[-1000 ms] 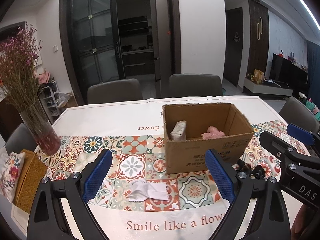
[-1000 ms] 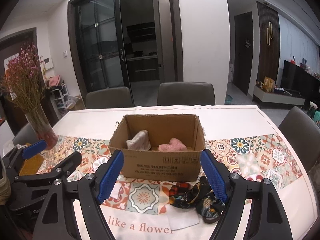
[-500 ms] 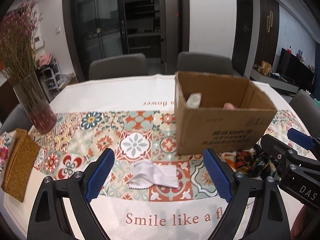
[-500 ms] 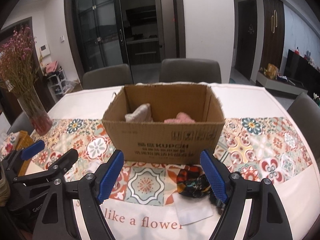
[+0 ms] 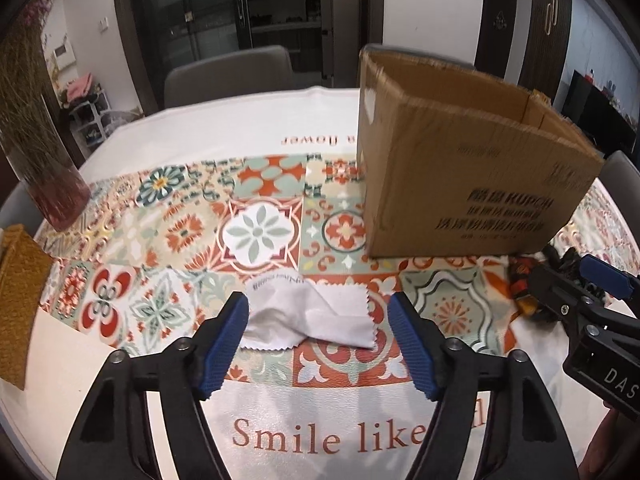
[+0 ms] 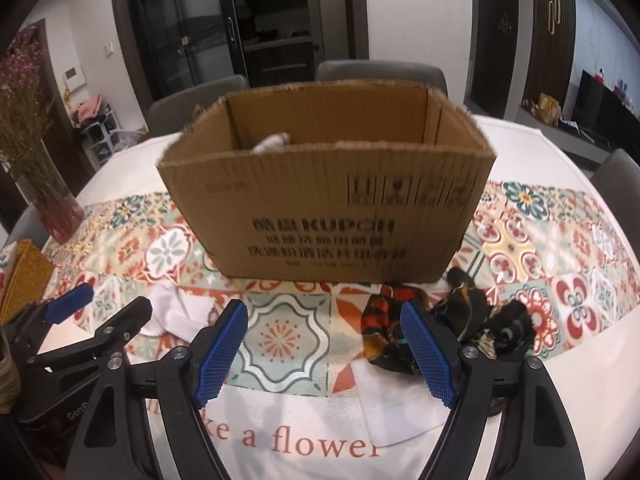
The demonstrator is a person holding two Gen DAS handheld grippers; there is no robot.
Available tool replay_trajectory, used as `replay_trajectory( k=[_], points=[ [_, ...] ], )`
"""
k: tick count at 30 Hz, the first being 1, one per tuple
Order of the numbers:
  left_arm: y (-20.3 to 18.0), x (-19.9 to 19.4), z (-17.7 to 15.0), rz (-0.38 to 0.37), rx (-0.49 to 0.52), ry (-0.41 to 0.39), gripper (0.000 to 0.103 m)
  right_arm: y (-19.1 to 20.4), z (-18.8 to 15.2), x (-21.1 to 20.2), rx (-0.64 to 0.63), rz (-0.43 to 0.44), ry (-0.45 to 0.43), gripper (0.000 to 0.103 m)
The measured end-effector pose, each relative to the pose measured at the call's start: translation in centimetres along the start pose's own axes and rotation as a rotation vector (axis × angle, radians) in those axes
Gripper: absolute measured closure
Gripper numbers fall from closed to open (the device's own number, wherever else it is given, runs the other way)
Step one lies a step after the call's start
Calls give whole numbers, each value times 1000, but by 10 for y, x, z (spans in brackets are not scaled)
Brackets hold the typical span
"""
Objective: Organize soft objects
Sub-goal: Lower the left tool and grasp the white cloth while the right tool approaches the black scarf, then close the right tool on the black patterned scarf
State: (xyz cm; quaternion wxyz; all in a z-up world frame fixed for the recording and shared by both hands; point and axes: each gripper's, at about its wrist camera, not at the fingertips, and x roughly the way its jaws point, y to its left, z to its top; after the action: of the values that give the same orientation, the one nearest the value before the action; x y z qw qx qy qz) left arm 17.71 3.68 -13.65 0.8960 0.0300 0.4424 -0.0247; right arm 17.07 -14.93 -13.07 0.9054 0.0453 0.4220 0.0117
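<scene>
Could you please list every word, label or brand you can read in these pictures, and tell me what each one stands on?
"Smile like", rest hidden: tablecloth, near edge.
"ke a flower": the same line, right wrist view.
"flower", upside down: tablecloth's far edge.
"KUPOH": cardboard box; smaller lines below it too blurred.
"DAS": right claw body.
"Gen", cut off: left claw body.
White cloth: print too small.

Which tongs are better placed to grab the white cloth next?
Left. The left tongs already straddle the white cloth, their jaws closing with it between them. The right tongs frame bare tablecloth, with the dark patterned fabric behind their right finger.
</scene>
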Motion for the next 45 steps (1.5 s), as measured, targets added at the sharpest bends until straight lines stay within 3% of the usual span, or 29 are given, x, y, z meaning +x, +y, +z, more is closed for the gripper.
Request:
replay_trajectory(
  k=[7, 13, 17, 23, 34, 45],
  points=[
    [12, 33, -6, 15, -27, 49, 33, 9, -5, 33, -13, 15, 46, 23],
    [16, 56, -7, 6, -38, 89, 41, 19, -7, 58, -32, 25, 84, 23],
    [13, 66, -5, -13, -38, 99, 56, 18, -10, 71, -28, 23, 110, 23],
    [11, 72, -4, -45, -29, 99, 97, 13, -11, 81, -17, 17, 128, 23],
    [-13, 49, -3, -109, 9, 65, 98, 0, -14, 59, -6, 12, 116, 23],
    [-58, 41, 4, -185, 66, 64, 98, -50, -18, 28, 72, -57, 94, 23]
  ],
)
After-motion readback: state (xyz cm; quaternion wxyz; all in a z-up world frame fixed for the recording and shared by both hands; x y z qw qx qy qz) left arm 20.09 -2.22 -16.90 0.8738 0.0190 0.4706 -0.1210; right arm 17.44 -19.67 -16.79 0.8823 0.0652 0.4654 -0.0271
